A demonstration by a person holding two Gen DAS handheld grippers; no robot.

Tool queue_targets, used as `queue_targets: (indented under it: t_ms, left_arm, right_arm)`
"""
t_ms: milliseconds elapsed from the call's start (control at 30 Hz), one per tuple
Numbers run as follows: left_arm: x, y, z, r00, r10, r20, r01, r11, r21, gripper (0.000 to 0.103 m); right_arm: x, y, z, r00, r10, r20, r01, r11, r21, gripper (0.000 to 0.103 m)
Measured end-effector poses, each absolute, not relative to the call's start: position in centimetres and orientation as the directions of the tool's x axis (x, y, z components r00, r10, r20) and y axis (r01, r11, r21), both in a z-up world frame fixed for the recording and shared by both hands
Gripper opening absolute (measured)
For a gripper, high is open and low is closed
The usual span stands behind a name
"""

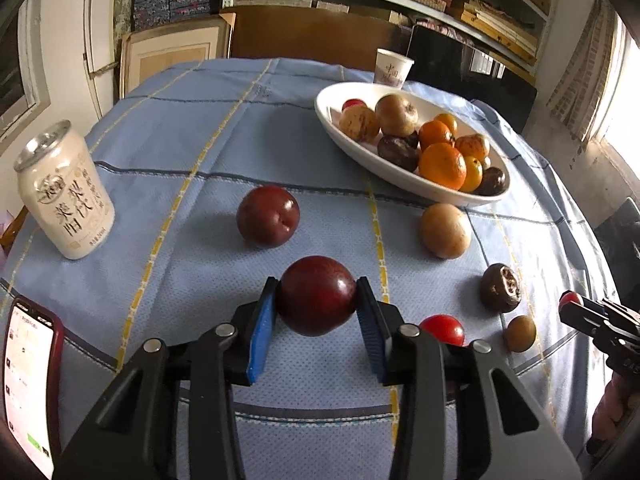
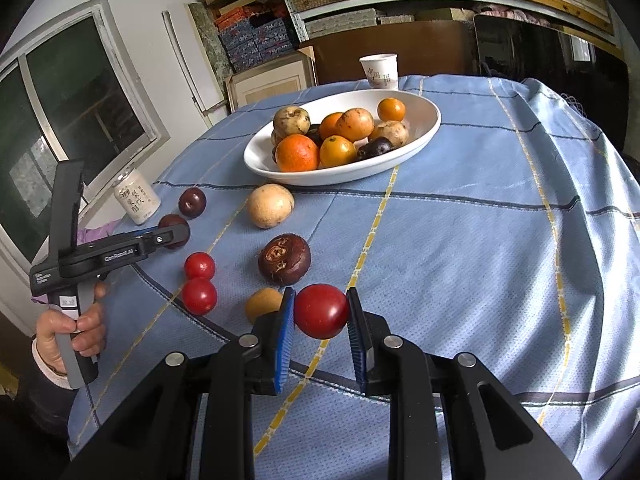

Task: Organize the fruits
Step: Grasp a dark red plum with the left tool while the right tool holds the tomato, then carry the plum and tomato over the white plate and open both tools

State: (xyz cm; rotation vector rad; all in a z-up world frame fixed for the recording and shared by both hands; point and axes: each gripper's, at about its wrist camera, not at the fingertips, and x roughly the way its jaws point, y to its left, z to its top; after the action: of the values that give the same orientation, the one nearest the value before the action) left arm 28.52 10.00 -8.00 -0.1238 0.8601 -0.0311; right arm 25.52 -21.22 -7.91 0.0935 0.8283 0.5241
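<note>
Nearest in the left wrist view: left tool (image 1: 316, 300) clamped on a dark red plum (image 1: 316, 295), blue pads pressed to both its sides, just above the blue checked table (image 1: 200, 152). Nearest in the right wrist view: right tool (image 2: 321, 312) closed on a red tomato (image 2: 321, 311), likewise held over the cloth. Seen only from the left: a phone (image 1: 30, 384) with a lit screen at the near left edge, and one tomato (image 1: 442, 330) half hidden behind the tool's arm. Seen only from the right: two loose tomatoes (image 2: 199, 280) touching each other, and a hand (image 2: 72, 332) gripping the left tool's handle. Further out in both: a small brown fruit (image 2: 263, 304), a wrinkled dark fruit (image 2: 284, 259), a tan round fruit (image 2: 270, 205), a second plum (image 1: 268, 216), a white can (image 1: 66, 190). Beyond: a white bowl (image 2: 424, 128) heaped with oranges and brown and dark fruit. Farthest: a paper cup (image 2: 379, 71) at the far edge.
</note>
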Motion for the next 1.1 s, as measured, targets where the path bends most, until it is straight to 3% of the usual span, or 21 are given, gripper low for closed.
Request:
queue_targets:
  t_ms: [333,667,833,1100]
  left_arm:
    - [27.5,8.9,-4.1,0.703,-0.116,-0.701,0.039,0.991,-0.126,0.039]
    - [33.3,5.2,3.0,0.755,-0.171,-0.633,0.159,0.984,-0.076,0.039]
    - [40.6,2.9,3.3,0.716,-0.197,-0.670,0.184,0.979,-0.091,0.038]
    - [50.3,0.4,-0.8,0.618,-0.165,-0.768,0.154,0.984,-0.086,0.038]
  right_arm:
    - [26.2,-21.4,-5.8,0.587,0.494,-0.641,-0.425,0.862,0.276,0.025]
    - [32.7,-22.0,-0.2,0.693,0.480,-0.538,-0.377,0.877,0.297,0.025]
    - [38.7,-22.2,-0.9,0.724,0.450,-0.522,-0.292,0.886,0.359,0.025]
    - [45.5,-21.8,-4.4,0.705,0.430,-0.564,-0.215,0.887,0.409,0.025]
